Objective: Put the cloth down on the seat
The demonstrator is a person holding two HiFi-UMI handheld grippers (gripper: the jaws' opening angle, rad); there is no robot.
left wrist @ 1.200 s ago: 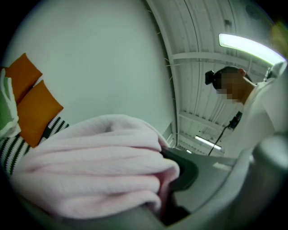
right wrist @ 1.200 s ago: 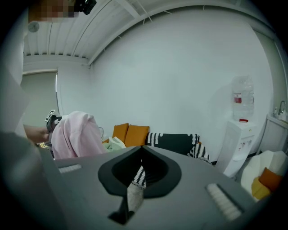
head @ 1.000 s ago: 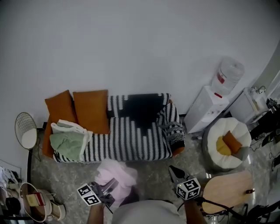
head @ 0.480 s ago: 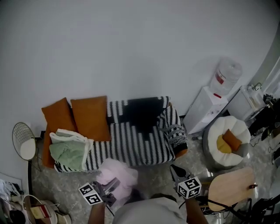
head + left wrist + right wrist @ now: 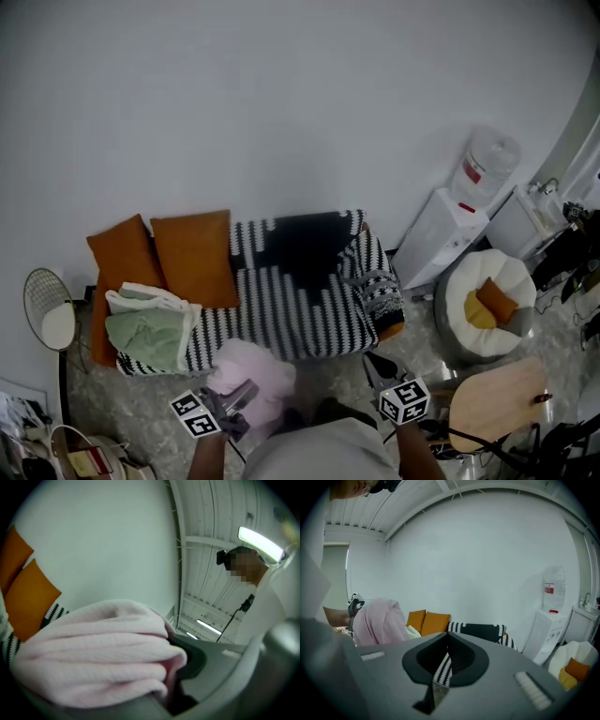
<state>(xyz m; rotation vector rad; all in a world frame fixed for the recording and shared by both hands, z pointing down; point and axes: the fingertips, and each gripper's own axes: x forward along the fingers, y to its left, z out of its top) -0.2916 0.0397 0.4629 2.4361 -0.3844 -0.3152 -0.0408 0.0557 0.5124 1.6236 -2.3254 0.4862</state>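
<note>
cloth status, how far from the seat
Left gripper shut on pink cloth; right gripper shut, empty. Cloth held in front of sofa seat, not down yet. Green blanket on seat's left end.

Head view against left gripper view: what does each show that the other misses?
Only the head view: the right gripper, the water dispenser, the white beanbag. Only the left gripper view: the pink cloth's folds pinched in the left gripper's jaws, and ceiling lights. Both: the pink cloth, orange cushions, striped sofa.
</note>
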